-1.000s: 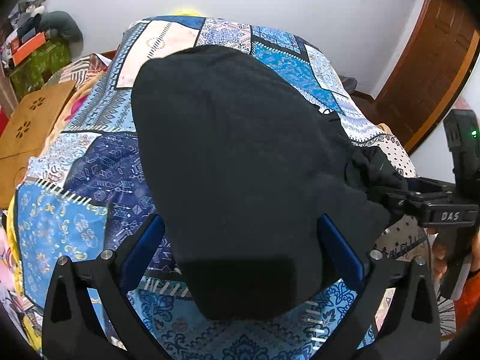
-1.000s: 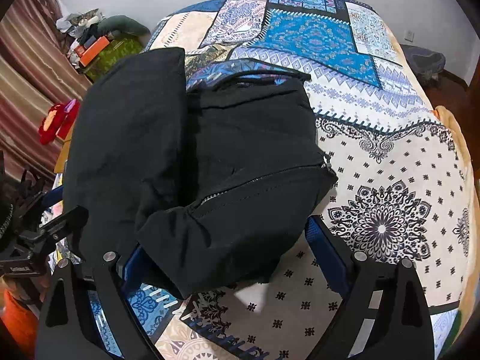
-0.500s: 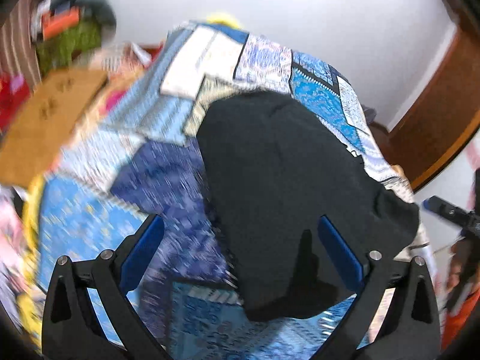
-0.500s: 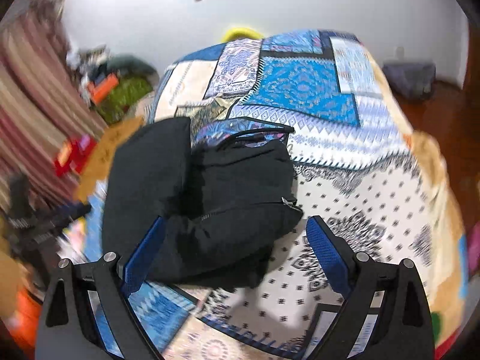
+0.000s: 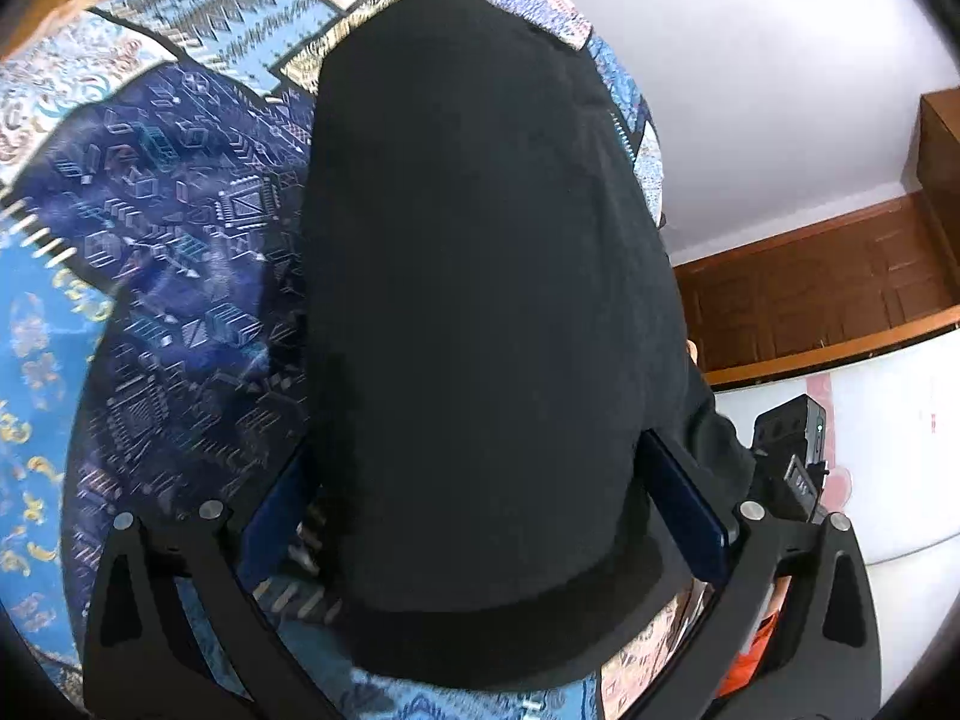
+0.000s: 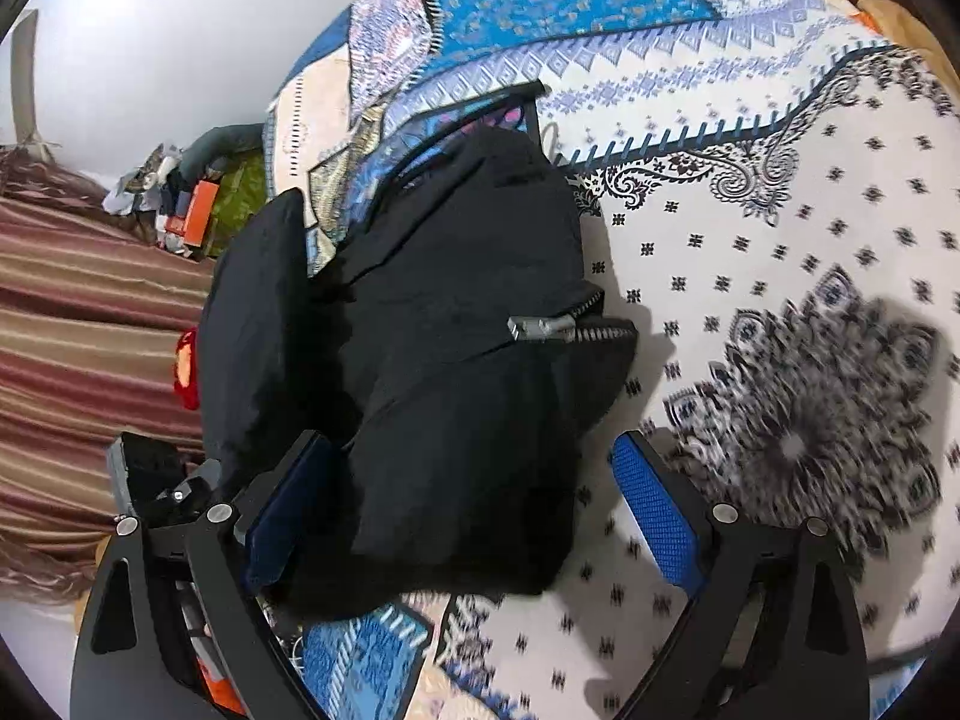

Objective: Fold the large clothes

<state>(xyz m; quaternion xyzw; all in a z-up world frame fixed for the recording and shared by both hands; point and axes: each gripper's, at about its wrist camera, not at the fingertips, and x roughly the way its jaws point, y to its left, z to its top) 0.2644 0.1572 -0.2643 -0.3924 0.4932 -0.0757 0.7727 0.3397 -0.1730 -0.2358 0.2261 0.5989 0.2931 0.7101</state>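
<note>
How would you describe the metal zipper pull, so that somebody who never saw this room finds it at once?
Start at the patchwork bedspread that covers the bed, then find the black jacket folded on it. Along the jacket's right edge runs a row of silver zipper teeth, and the zipper pull lies flat at its end, the only shiny grey piece on the dark cloth.

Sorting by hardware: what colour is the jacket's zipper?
Silver metal zipper on the black jacket, clearest in the right wrist view.
</note>
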